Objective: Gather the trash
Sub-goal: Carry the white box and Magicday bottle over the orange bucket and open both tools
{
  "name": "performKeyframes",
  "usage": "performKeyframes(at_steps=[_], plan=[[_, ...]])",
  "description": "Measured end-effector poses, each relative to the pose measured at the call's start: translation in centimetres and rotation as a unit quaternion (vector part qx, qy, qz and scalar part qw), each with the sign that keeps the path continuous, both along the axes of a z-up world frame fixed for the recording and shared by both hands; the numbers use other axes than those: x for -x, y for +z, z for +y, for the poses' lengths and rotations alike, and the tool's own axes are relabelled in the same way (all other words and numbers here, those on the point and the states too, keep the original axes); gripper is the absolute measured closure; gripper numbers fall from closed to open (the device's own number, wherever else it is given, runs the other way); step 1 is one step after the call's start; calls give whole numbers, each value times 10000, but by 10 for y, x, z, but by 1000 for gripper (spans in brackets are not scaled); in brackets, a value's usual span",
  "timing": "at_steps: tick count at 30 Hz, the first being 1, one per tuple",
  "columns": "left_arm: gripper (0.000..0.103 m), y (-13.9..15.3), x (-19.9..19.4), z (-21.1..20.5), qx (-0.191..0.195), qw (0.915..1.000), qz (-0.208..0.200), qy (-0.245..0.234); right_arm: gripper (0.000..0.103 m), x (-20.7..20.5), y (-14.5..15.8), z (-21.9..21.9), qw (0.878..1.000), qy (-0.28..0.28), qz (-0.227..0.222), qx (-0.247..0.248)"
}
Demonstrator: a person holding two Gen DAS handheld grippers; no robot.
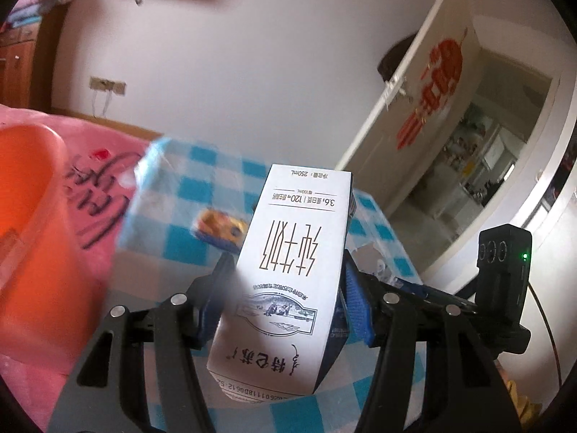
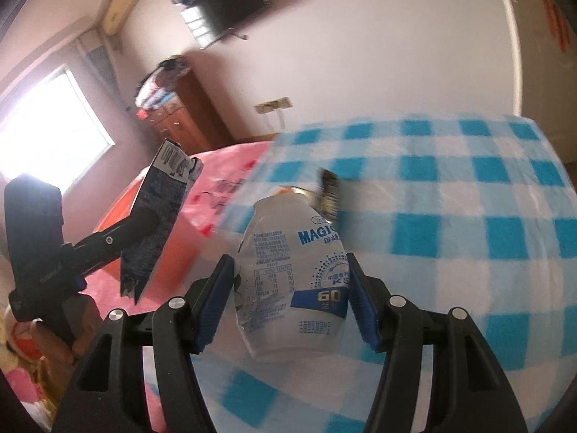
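Note:
My left gripper (image 1: 286, 281) is shut on a white milk carton (image 1: 288, 270), held upside down above the blue-checked table (image 1: 202, 187). The carton and left gripper also show in the right wrist view (image 2: 158, 216), raised over the orange bin (image 2: 180, 252). My right gripper (image 2: 288, 285) is shut on a clear plastic drink bottle (image 2: 292, 278) with a blue label, held above the checked cloth (image 2: 468, 216). A small yellow and blue wrapper (image 1: 220, 229) lies on the table. A blurred dark wrapper (image 2: 328, 195) lies beyond the bottle.
An orange bin (image 1: 25, 216) stands at the left beside pink bedding (image 1: 97, 187). An open white door (image 1: 425, 90) with red lettering is at the right. A wooden cabinet (image 2: 176, 115) and a wall TV (image 2: 230, 3) are behind.

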State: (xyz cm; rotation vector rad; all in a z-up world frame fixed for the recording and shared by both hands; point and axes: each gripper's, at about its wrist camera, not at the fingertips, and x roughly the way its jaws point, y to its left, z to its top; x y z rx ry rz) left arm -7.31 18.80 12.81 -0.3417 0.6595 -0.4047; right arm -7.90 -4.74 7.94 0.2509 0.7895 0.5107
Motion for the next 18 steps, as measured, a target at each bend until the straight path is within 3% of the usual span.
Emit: performKeyframes(at_steps=[6,10,18], plan=[[44,31,22,62,-26,9965,-317,769,41,-12,38,67,9969,732,-178,-245],[43,44,36,106,-79,9888,-445,1424,41,-22,59,122,9912,1249,-292,-314],[43,32,42,175,-46,9706,-216,2398,41,-37,75,221,9785,2003,-384,-317]])
